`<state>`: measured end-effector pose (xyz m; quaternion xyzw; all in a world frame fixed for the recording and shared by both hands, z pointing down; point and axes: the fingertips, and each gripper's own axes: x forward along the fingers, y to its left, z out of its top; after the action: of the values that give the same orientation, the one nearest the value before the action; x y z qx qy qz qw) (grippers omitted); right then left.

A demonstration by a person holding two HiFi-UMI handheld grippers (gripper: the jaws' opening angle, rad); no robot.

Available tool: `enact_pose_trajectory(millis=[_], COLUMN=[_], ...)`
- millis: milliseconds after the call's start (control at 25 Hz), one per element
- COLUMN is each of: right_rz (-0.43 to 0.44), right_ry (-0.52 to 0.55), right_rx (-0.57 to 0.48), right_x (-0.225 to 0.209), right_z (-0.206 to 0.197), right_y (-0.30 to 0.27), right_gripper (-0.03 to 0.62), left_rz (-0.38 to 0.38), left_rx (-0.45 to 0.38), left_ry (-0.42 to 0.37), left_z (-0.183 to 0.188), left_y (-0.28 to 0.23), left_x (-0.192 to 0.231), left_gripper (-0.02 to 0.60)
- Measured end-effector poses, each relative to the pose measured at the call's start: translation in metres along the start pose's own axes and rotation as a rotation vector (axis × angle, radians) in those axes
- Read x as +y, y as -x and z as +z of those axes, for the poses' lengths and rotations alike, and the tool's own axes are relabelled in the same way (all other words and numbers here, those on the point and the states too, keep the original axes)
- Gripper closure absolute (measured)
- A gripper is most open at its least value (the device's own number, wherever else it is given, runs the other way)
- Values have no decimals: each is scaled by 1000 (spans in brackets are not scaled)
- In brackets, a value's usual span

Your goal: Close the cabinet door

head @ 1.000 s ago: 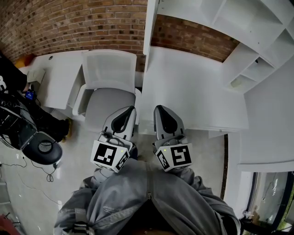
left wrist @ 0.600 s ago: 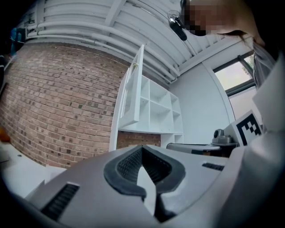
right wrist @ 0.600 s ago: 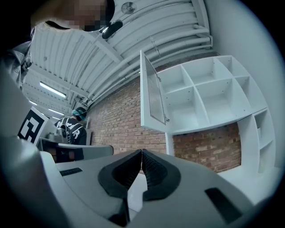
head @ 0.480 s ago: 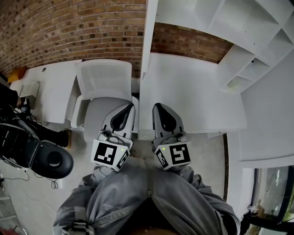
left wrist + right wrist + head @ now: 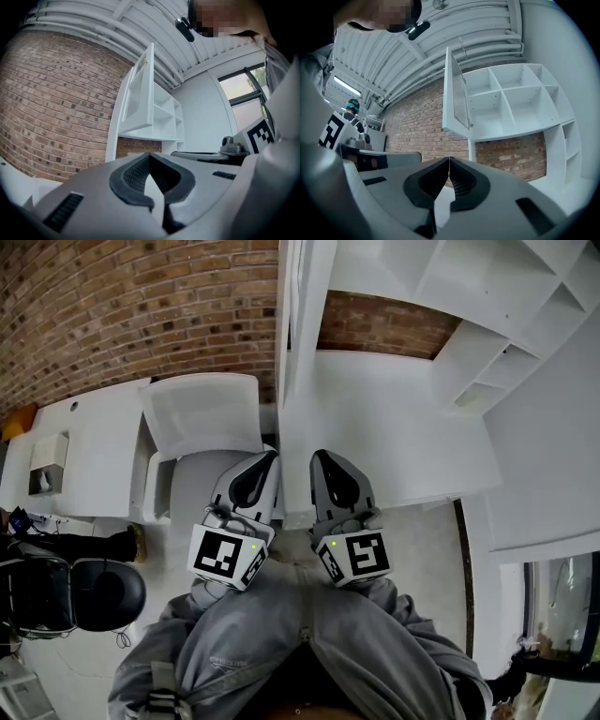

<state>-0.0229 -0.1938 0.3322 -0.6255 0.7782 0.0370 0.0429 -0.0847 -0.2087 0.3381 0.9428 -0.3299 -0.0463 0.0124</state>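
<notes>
Left gripper [image 5: 149,155], right gripper [image 5: 449,159]: both clenched, empty, side by side near desk [image 5: 394,427]. Door [image 5: 456,96]: open, swung out from white cabinet [image 5: 515,103], above and ahead of grippers.

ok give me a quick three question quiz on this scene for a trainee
1. True or false: the cabinet door stands open.
2. What is between the jaws of the right hand-held gripper? A: a door handle. B: nothing, the jaws are together. C: a cloth.
3. Fill in the missing word: the wall behind the cabinet is bare ____.

Key: 1 true; 2 B; 3 brick.
</notes>
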Motion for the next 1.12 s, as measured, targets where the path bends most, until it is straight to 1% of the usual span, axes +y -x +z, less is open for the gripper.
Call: enact_pose_trajectory(millis=[160, 280, 400, 600, 720, 880, 1120], right_rz=[-42, -53, -44, -12, 11, 34, 60], right_ry=[3, 8, 14, 21, 37, 65, 92], right_rx=[8, 21, 22, 0, -26, -50, -104], right_x=[-2, -5, -8, -9, -11, -11, -12], right_z=[-2, -5, -3, 8, 19, 34, 60], right_y=[1, 1, -1, -6, -11, -17, -24], right_gripper=[567, 566, 567, 566, 568, 566, 566], left_rz=[-39, -54, -61, -48, -40, -33, -33], left_rx=[1, 6, 7, 8, -12, -44, -101], left_ry=[11, 24, 26, 21, -10, -24, -70], left_z=[-2, -5, -5, -1, 9, 26, 57], left_y=[-3, -8, -12, -17, -21, -26, -34], left_x=[3, 2, -2, -3, -5, -1, -1], left_gripper=[578, 578, 578, 578, 578, 578, 578])
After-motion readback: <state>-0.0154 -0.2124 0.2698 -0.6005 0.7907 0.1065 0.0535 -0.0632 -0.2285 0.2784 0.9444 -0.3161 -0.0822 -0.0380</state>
